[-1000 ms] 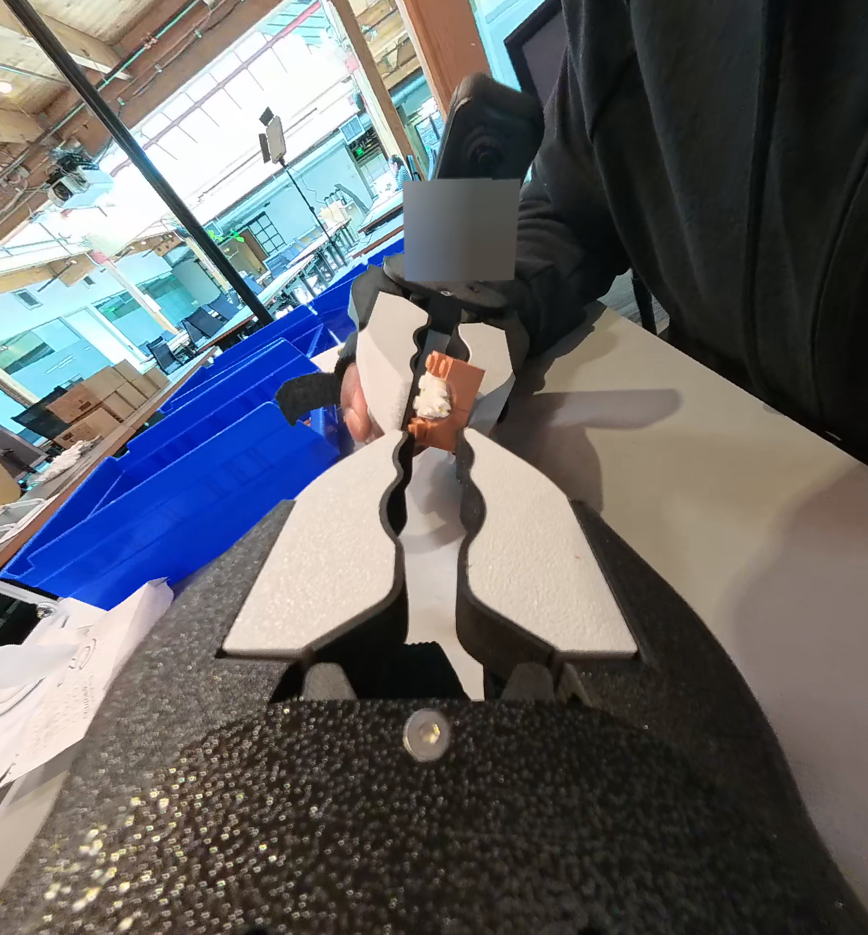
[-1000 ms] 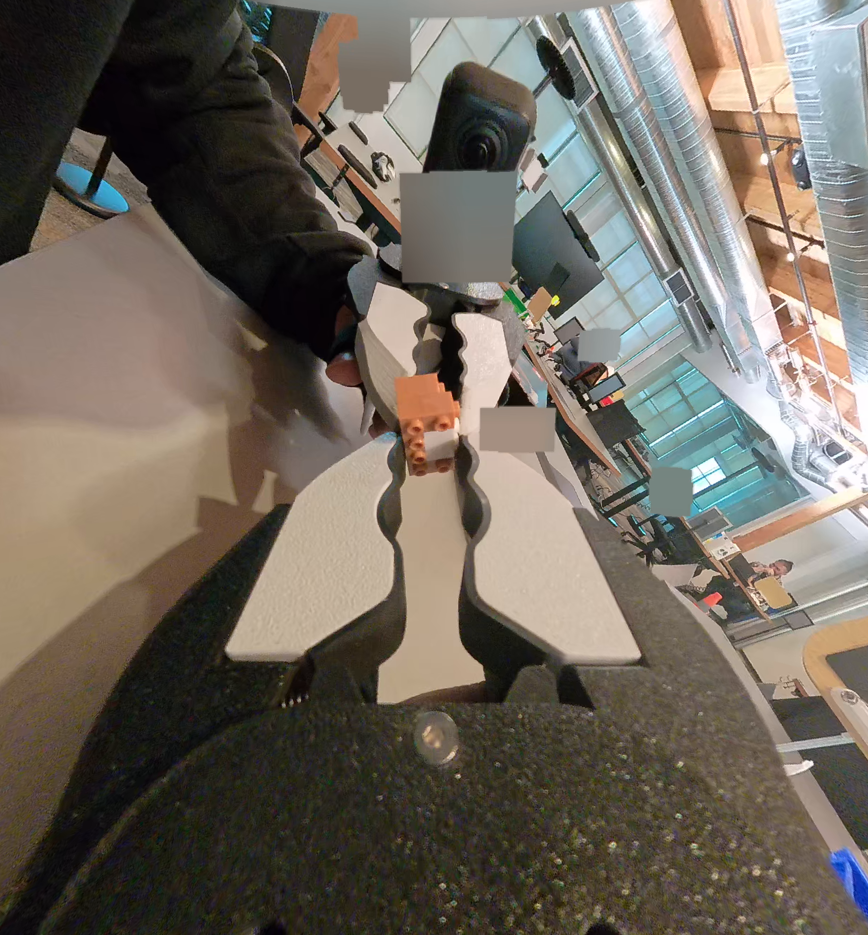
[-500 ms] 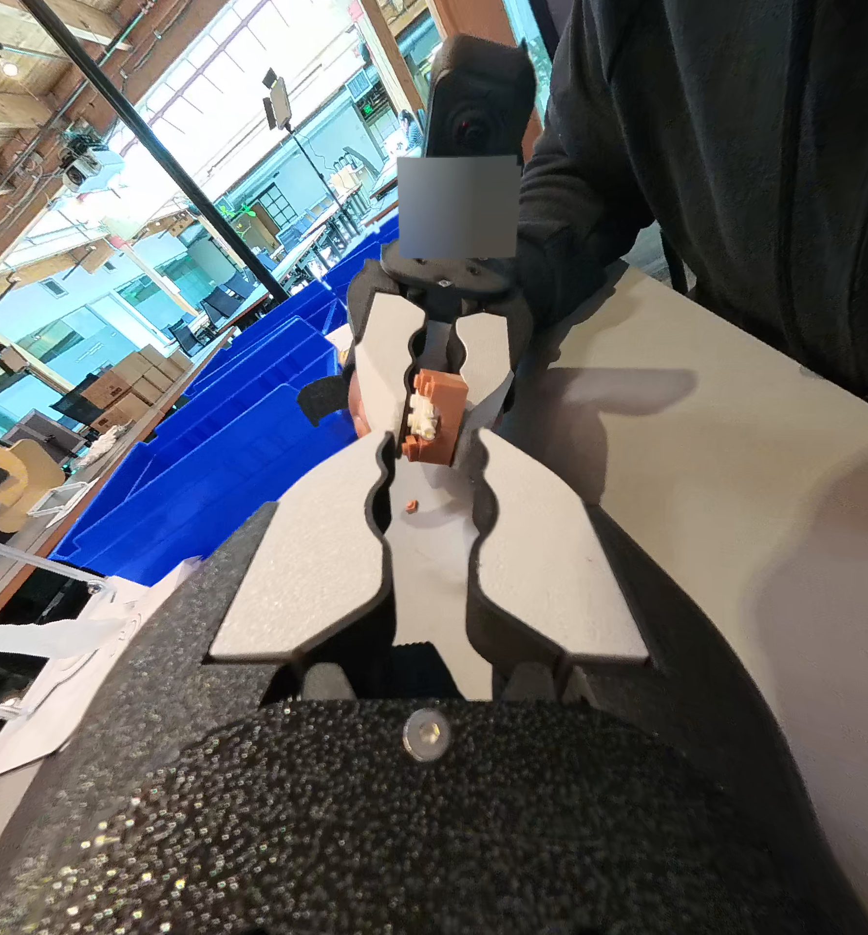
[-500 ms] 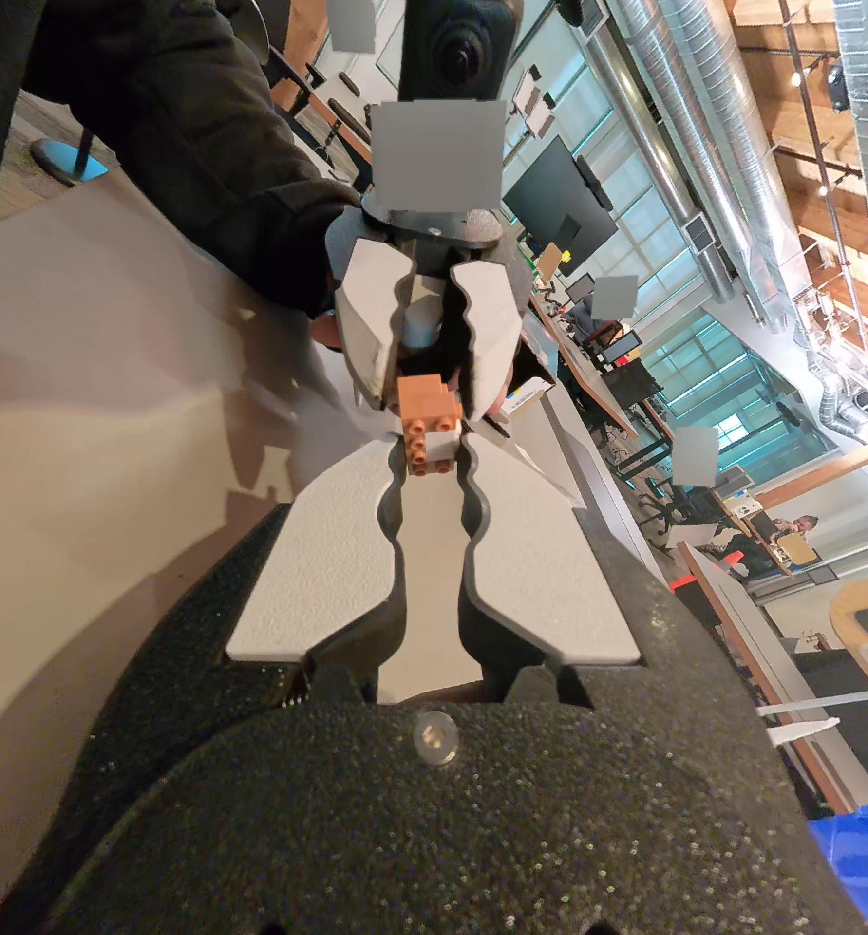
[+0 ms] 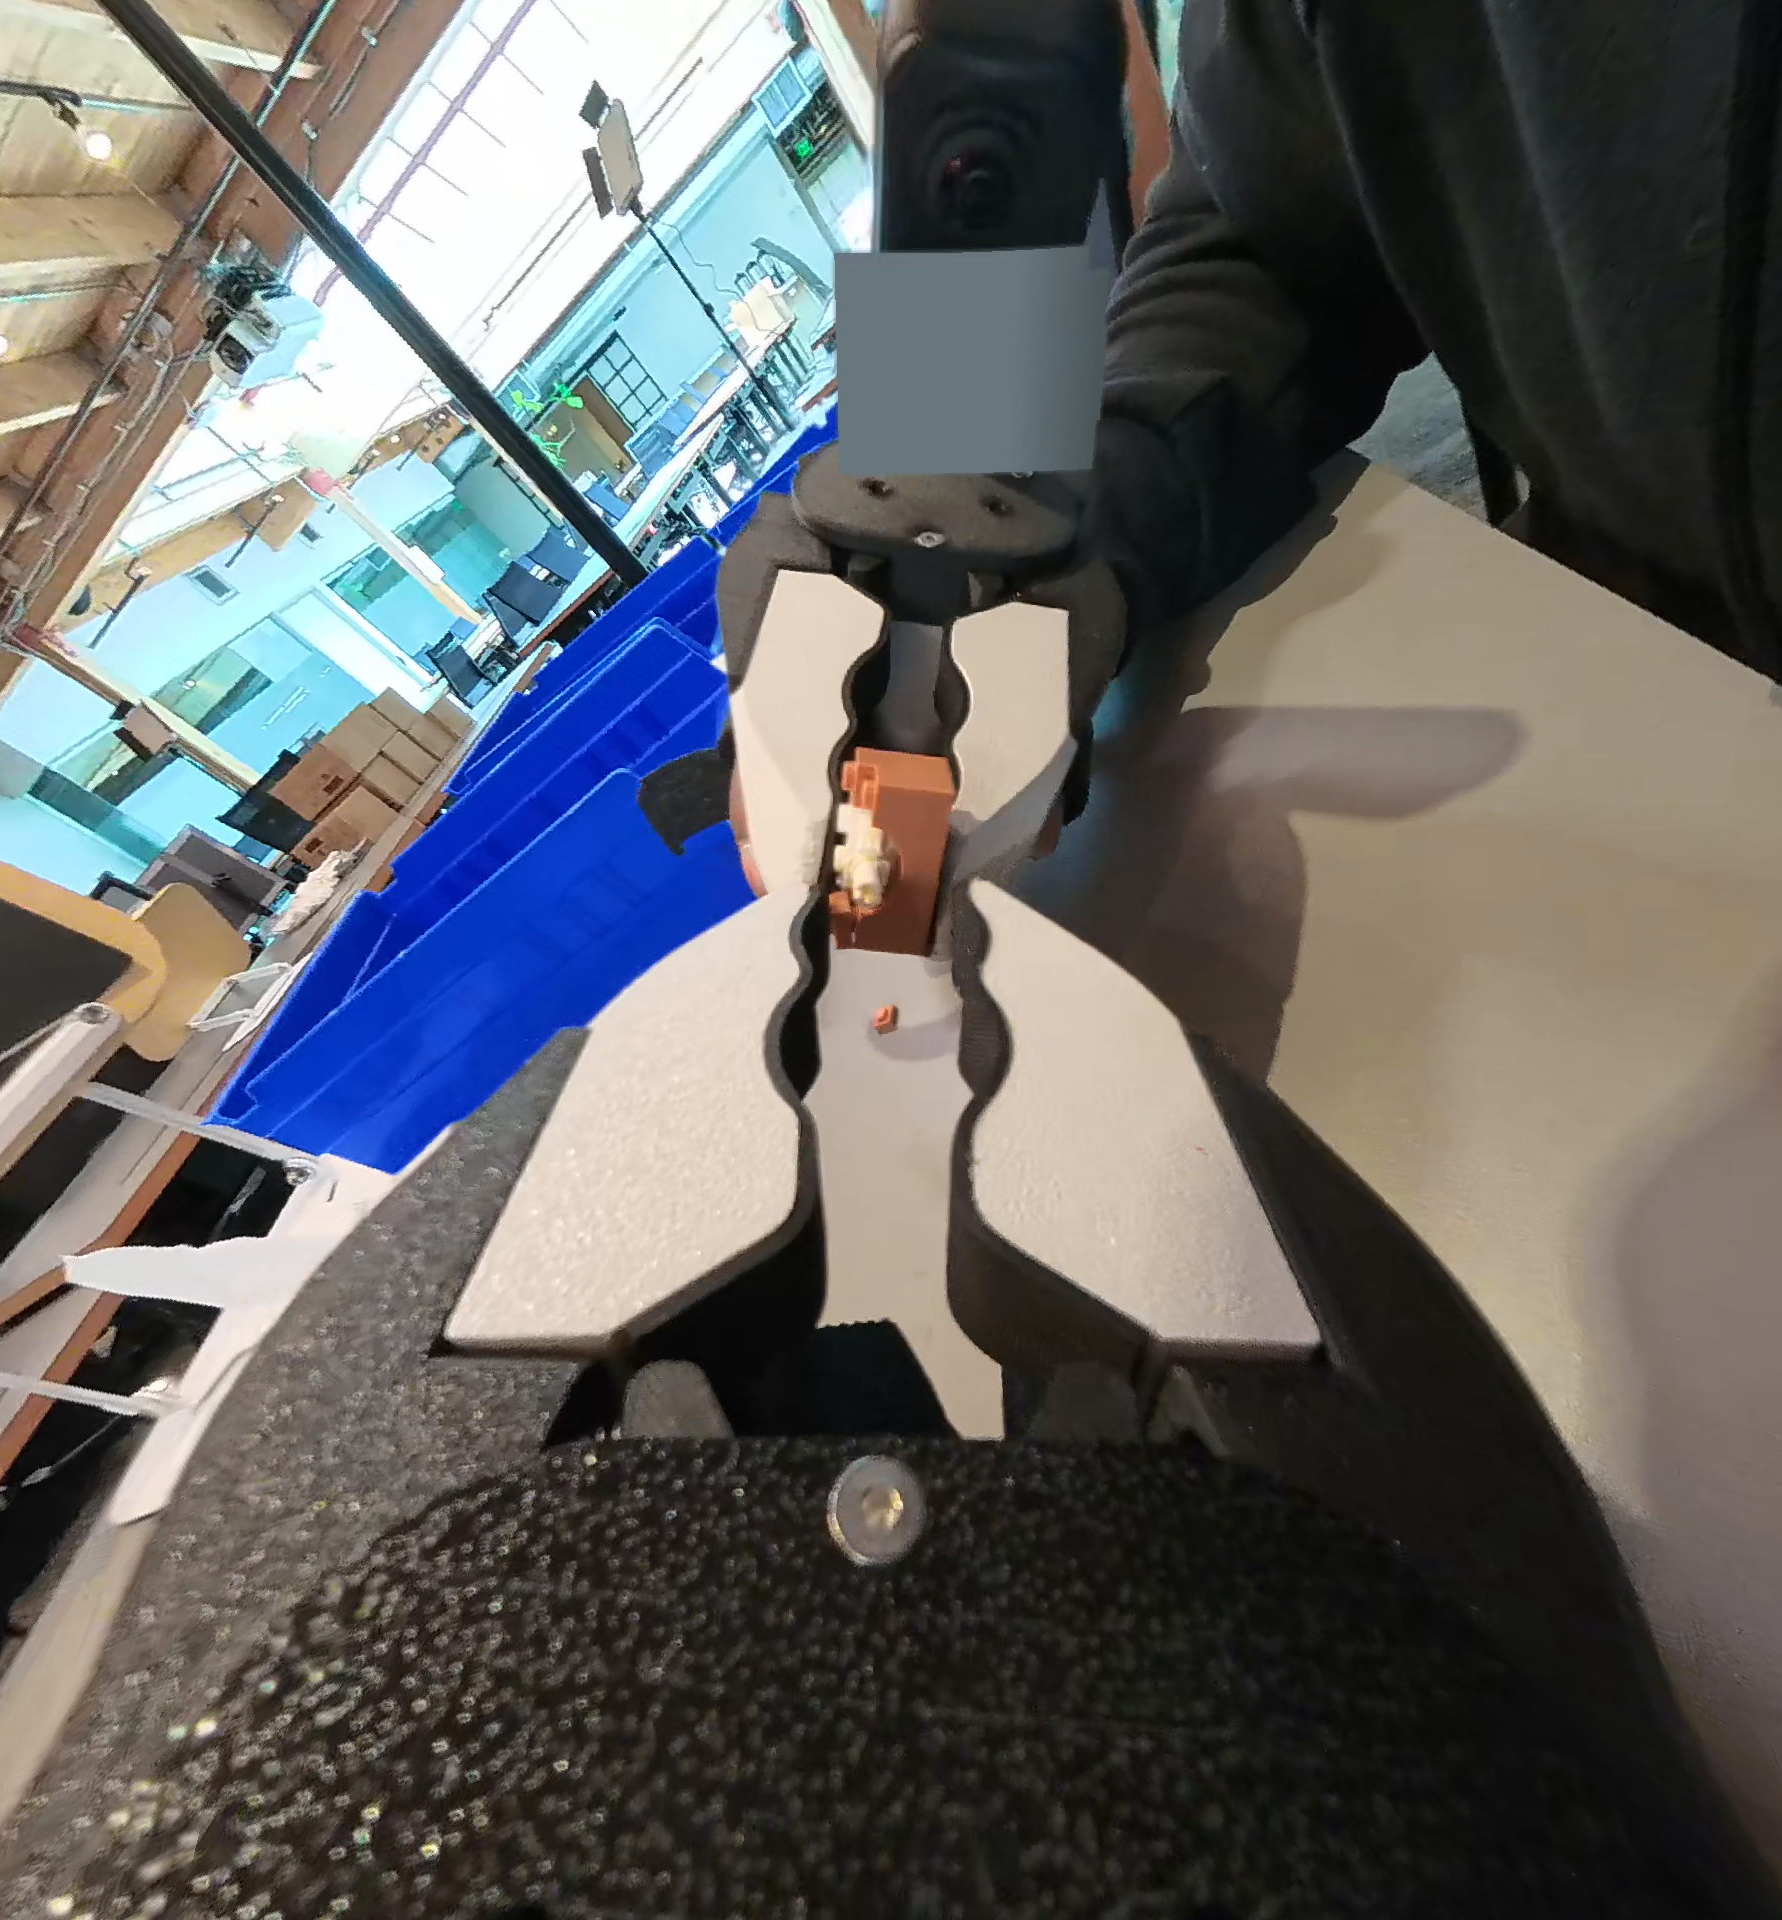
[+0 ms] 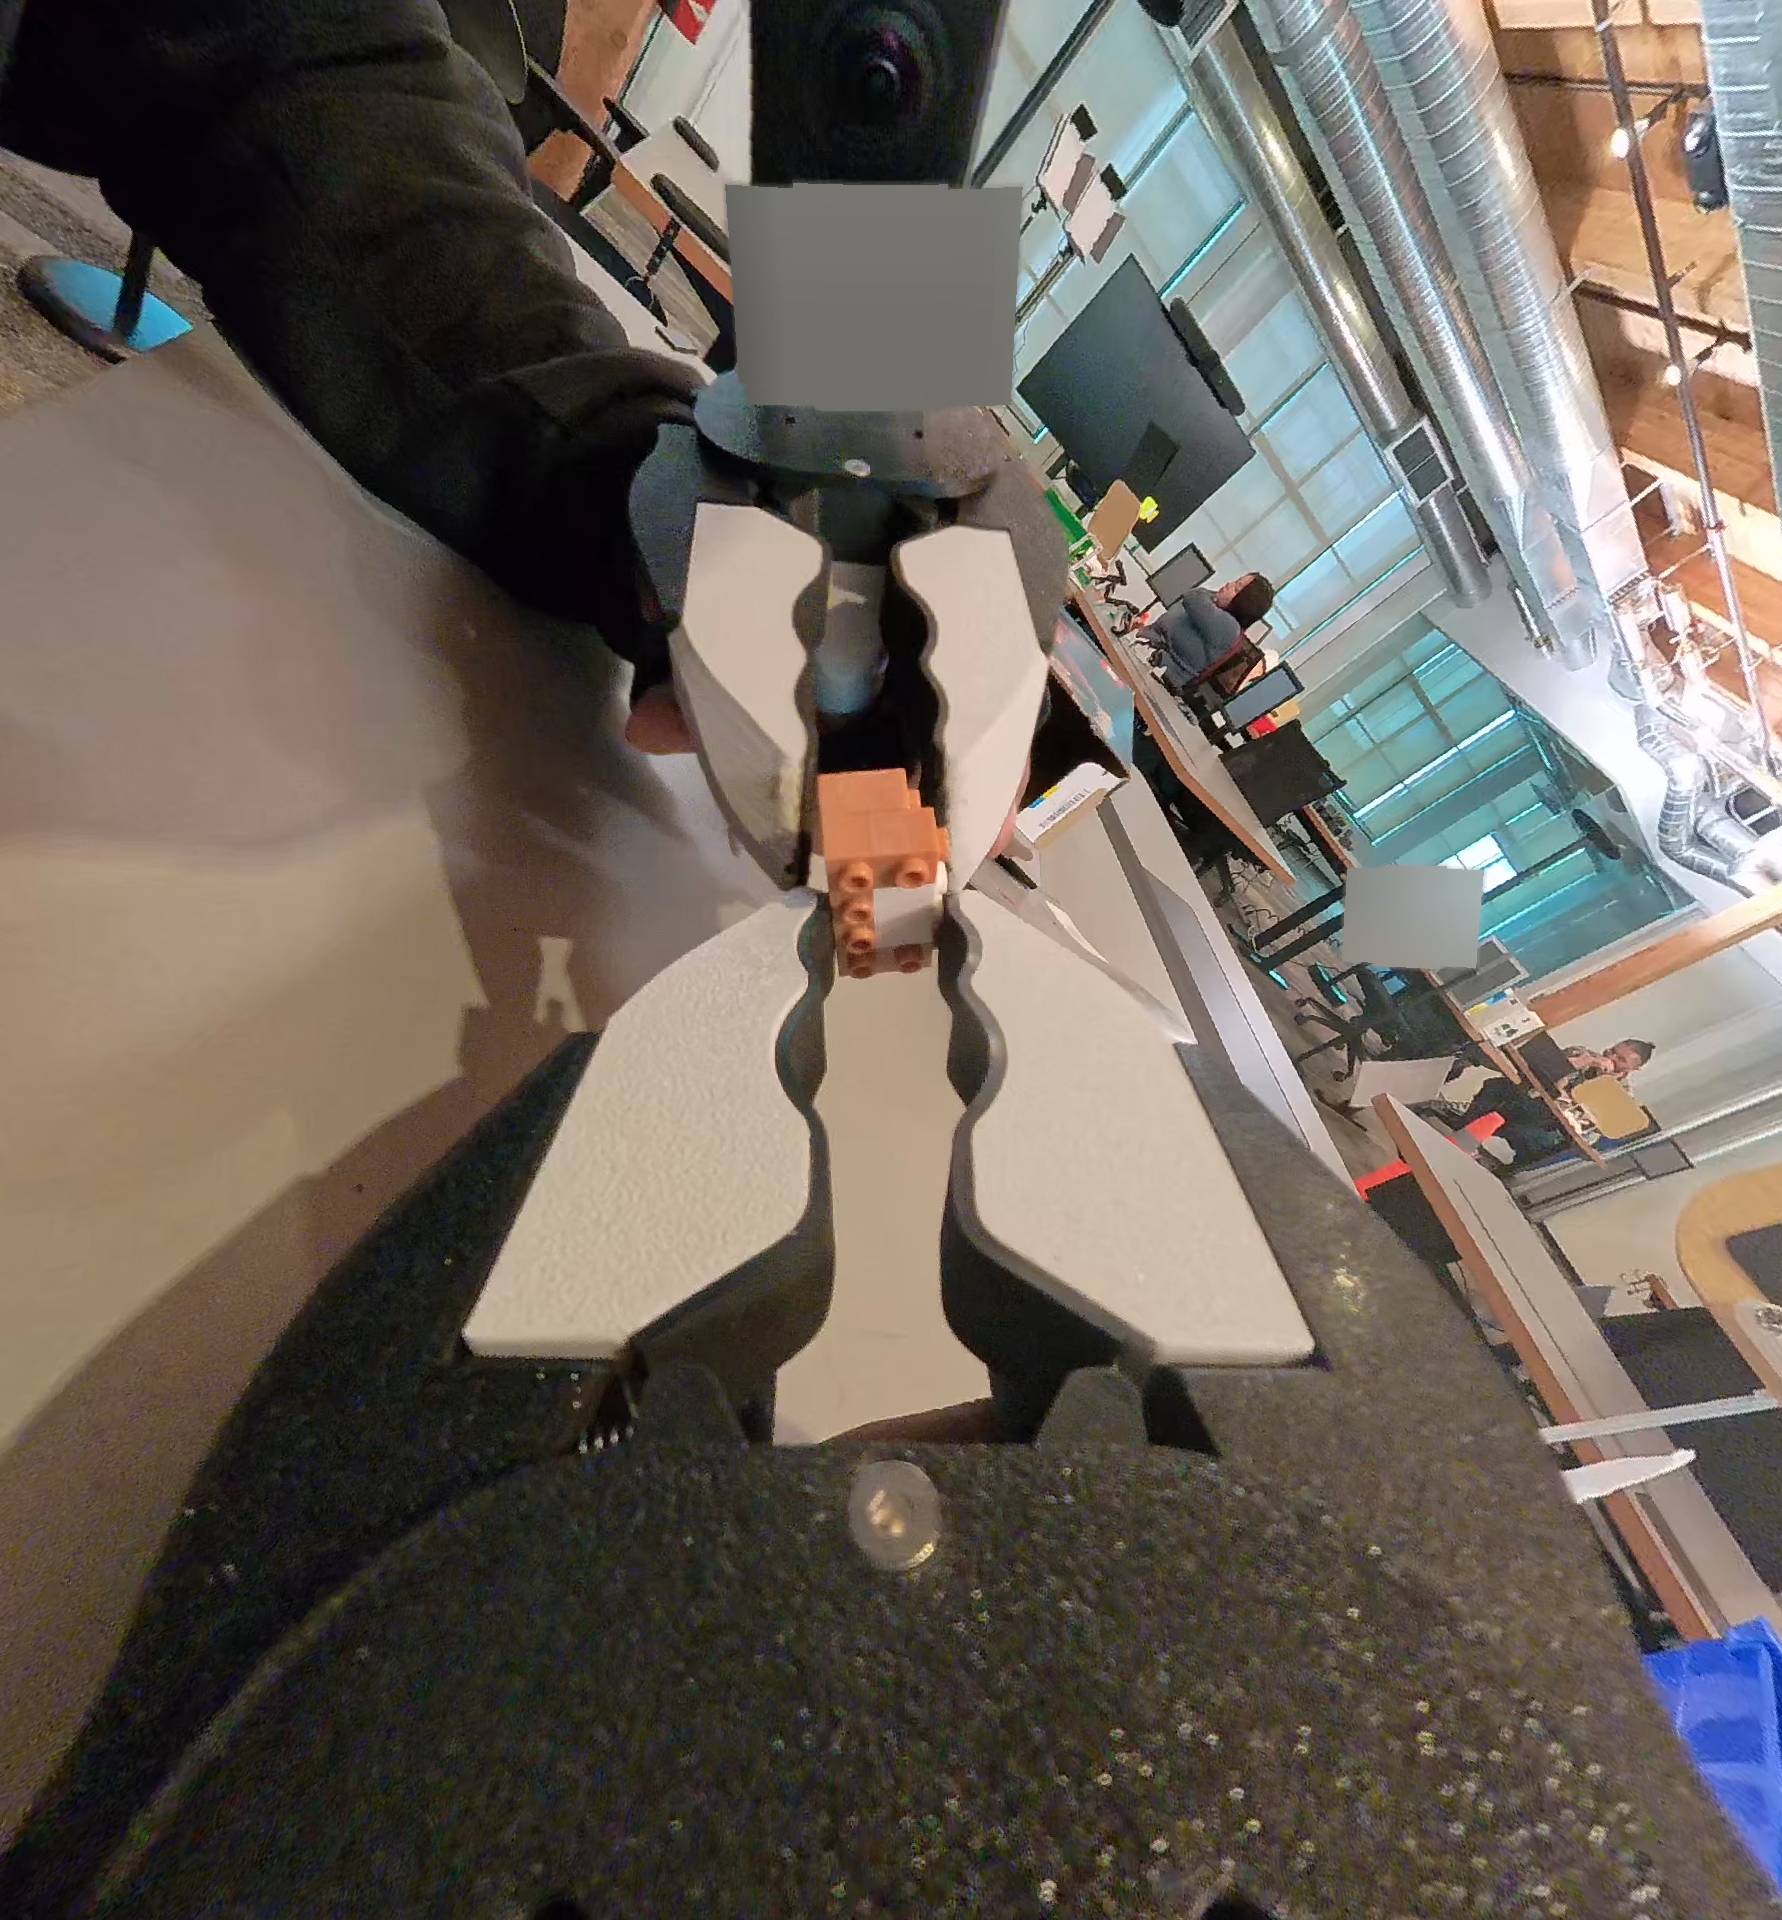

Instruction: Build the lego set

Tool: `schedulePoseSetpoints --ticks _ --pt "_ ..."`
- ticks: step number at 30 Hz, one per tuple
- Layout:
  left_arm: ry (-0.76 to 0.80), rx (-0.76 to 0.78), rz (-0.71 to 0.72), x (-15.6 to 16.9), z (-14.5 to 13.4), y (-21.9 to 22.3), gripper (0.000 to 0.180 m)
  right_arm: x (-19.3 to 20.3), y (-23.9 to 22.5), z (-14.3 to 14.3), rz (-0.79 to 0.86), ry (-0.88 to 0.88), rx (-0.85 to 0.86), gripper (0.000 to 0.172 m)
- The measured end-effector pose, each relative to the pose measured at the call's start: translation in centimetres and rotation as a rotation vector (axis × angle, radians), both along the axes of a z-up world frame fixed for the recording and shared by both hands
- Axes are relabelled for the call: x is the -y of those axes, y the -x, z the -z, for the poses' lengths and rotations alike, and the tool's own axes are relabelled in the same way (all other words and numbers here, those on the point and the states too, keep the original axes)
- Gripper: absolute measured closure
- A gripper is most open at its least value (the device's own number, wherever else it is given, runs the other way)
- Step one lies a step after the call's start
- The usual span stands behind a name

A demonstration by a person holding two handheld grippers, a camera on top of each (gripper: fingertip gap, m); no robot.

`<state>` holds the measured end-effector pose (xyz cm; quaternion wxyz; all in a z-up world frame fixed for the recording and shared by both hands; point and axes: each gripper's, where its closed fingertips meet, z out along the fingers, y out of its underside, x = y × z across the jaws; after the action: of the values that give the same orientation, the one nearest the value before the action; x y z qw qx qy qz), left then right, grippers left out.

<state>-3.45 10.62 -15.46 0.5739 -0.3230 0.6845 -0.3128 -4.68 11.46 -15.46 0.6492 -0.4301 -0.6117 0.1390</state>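
Here the right gripper (image 6: 879,914) pinches a brown and white brick block (image 6: 882,883) above the table (image 5: 1489,935); the left gripper (image 5: 882,914) stands spread around its far end, pads seemingly not pressing; a small brown piece (image 5: 883,1021) lies below; a careless pull could shed more bricks.

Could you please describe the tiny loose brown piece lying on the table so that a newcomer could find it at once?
Start at the pale table beside the blue bins, then find the brown-and-white brick assembly between the tips of the two hand-held grippers. Just below it, between the left hand-held gripper fingers, lies the tiny brown piece. Unlike the assembly, it rests alone on the tabletop, untouched.
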Motion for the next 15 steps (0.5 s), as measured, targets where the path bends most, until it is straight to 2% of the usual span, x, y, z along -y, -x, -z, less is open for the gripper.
schedulePoseSetpoints --ticks 15 --pt "0.065 0.029 0.036 0.27 -0.12 -0.08 0.162 0.22 0.01 0.04 -0.001 -0.006 0.021 0.153"
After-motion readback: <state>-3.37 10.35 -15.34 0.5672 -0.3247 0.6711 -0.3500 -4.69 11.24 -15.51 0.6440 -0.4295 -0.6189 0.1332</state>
